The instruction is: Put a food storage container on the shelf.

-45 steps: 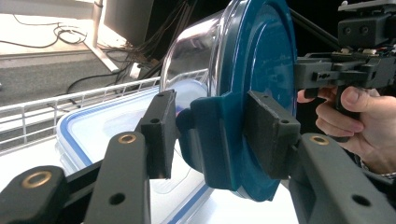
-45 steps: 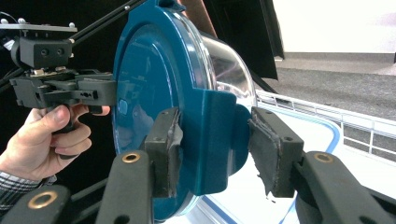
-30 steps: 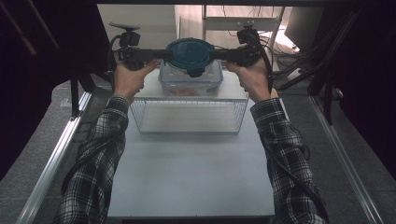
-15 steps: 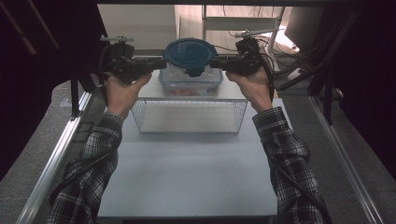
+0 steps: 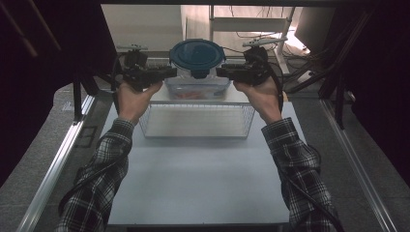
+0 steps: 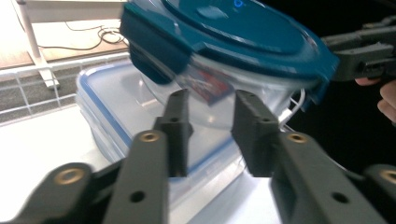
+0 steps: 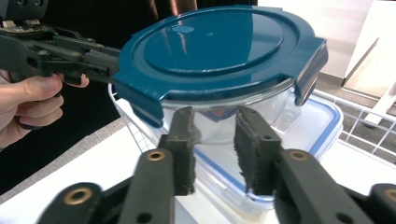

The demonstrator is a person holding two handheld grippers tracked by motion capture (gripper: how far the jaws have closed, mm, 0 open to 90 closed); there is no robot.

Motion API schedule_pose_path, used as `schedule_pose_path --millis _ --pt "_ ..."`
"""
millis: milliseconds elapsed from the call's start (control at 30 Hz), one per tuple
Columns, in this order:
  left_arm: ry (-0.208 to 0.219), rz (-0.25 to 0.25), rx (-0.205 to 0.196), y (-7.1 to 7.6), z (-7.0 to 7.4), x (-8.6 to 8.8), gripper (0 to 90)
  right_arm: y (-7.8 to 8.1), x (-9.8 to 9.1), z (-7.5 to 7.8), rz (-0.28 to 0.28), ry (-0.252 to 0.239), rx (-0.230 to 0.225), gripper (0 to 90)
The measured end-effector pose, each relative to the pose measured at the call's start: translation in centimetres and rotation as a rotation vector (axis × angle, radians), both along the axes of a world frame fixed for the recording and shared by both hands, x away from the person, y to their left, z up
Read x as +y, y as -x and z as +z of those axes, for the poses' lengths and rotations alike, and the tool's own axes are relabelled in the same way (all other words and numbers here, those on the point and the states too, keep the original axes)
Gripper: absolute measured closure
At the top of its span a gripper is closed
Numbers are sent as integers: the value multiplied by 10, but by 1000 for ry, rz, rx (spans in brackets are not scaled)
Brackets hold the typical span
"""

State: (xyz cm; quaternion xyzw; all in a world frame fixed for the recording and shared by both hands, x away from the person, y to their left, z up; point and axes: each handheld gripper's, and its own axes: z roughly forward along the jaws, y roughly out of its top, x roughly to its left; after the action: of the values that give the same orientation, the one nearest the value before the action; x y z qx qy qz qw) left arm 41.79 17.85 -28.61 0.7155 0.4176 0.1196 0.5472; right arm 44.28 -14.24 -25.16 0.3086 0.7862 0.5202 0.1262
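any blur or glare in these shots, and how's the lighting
High view: dark surround, bright background past the table. Left gripper view: the round container is motion-smeared, its red label unreadable, the near jaws soft. Right gripper view: sharper, with pale sheen on the teal lid.

Dim high view, brighter gripper views with soft focus.

The table (image 5: 203,179) is lit unevenly in the high view, darkness being held at both sides while brightness is concentrated at the far top centre. Glare is carried on the blue lid (image 7: 219,51). The left gripper view is blurred, especially on the lid's edge, and the near fingers (image 6: 175,126) are rendered soft.
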Motion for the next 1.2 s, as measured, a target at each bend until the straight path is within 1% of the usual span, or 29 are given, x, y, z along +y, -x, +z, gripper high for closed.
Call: schedule_pose_path --millis 67,133,167,233,333,433,533,600,667,767,867,933,1067,1200 --pt "-2 -13 -18 6 -2 -1 567 5 -1 -3 -2 -7 -9 589" --pt "-8 -26 -30 13 -4 -2 468 11 -2 -6 3 -13 -8 521" --pt "-19 -29 -42 16 -6 -3 428 13 -1 -7 8 -10 -9 491" --pt "-39 -49 -54 23 -10 -5 340 19 0 -12 11 13 -22 424" --pt "-78 -69 -74 35 -18 -7 263 30 1 -23 20 46 -39 335" --pt "-75 -96 -76 45 -27 -8 206 37 1 -33 29 58 -47 259" --pt "-78 -109 -73 54 -35 -9 161 44 1 -44 40 64 -43 206" --pt "-96 -111 -74 60 -41 -11 143 47 1 -51 53 60 -33 174" --pt "-108 -119 -70 65 -47 -12 127 51 2 -57 61 69 -31 145" --pt "-123 -134 -56 72 -56 -14 119 56 3 -66 75 73 -31 114" --pt "-142 -138 -45 76 -64 -14 102 61 4 -74 82 78 -30 84" --pt "-144 -140 -37 79 -71 -14 94 64 4 -79 83 87 -29 71" --pt "-133 -143 -29 85 -81 -13 78 72 4 -87 91 107 -44 53" --pt "-136 -142 -30 93 -92 -14 71 80 3 -96 94 127 -57 40"
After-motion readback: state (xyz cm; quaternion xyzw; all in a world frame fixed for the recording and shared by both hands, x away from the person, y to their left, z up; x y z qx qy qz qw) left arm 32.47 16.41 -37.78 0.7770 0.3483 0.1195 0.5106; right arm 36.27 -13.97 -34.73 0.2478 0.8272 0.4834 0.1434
